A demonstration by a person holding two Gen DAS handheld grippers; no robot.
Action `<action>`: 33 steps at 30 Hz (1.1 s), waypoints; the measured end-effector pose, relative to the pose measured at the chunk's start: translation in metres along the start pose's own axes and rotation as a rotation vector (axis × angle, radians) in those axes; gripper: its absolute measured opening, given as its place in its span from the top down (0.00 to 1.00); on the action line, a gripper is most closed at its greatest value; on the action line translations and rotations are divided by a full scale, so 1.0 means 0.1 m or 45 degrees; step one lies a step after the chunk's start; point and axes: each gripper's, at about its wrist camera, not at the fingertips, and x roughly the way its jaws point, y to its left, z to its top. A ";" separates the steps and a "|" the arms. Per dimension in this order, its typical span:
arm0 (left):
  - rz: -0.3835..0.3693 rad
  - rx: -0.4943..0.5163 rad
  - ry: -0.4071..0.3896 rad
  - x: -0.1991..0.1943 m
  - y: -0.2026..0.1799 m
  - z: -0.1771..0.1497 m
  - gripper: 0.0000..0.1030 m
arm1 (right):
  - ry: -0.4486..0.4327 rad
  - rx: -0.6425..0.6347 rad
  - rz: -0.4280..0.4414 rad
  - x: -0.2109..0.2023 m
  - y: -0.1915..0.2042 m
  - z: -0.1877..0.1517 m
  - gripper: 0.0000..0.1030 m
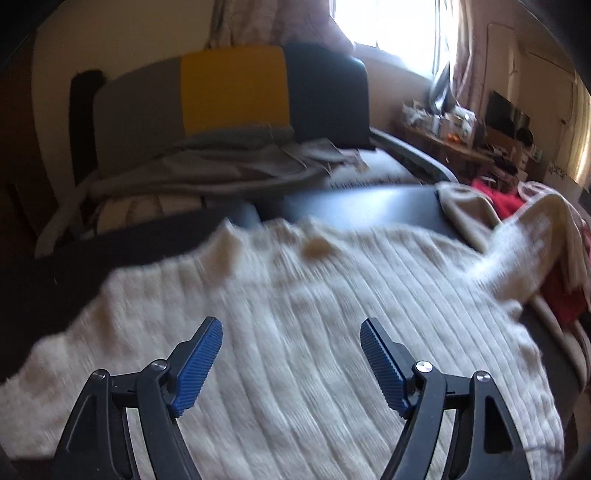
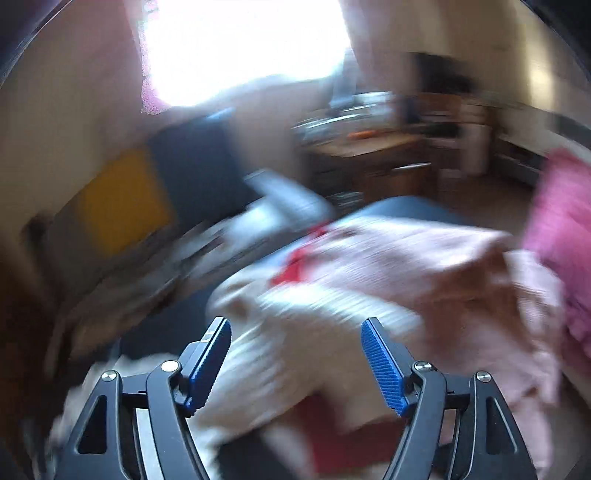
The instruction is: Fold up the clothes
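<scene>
Nearest, the left gripper (image 1: 291, 330) stands wide open with nothing between its blue ribbed pads (image 1: 380, 365), above a cream ribbed knit sweater (image 1: 295, 314) spread flat on the dark worktop (image 1: 369, 206). The right gripper (image 2: 295, 330) is open too, over blurred pale clothes (image 2: 369, 277). Beyond stands a grey, yellow and navy chair (image 1: 232, 92), then a bright window (image 1: 388, 26).
</scene>
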 end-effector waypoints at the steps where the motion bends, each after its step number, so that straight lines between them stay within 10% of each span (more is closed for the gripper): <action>1: 0.014 0.000 -0.017 0.01 0.04 0.05 0.23 | 0.035 -0.077 0.093 0.07 0.22 -0.12 0.26; 6: 0.087 -0.040 0.011 0.19 0.35 0.00 0.23 | 0.253 -0.436 0.327 0.78 1.38 -0.79 0.25; 14: 0.091 -0.273 0.127 0.58 0.97 -0.15 0.23 | 0.390 -0.576 0.210 1.94 2.20 -1.34 0.16; 20: 0.117 -0.233 0.128 0.75 1.18 -0.01 0.21 | 0.366 -0.547 0.147 2.17 2.46 -1.29 0.00; 30: 0.181 -0.243 0.062 0.28 0.96 0.00 0.29 | 0.407 -0.587 0.198 2.05 2.52 -1.28 0.02; 33: 0.150 -0.243 0.002 -0.07 0.72 -0.11 0.28 | 0.224 -0.591 0.144 1.56 2.29 -1.23 0.03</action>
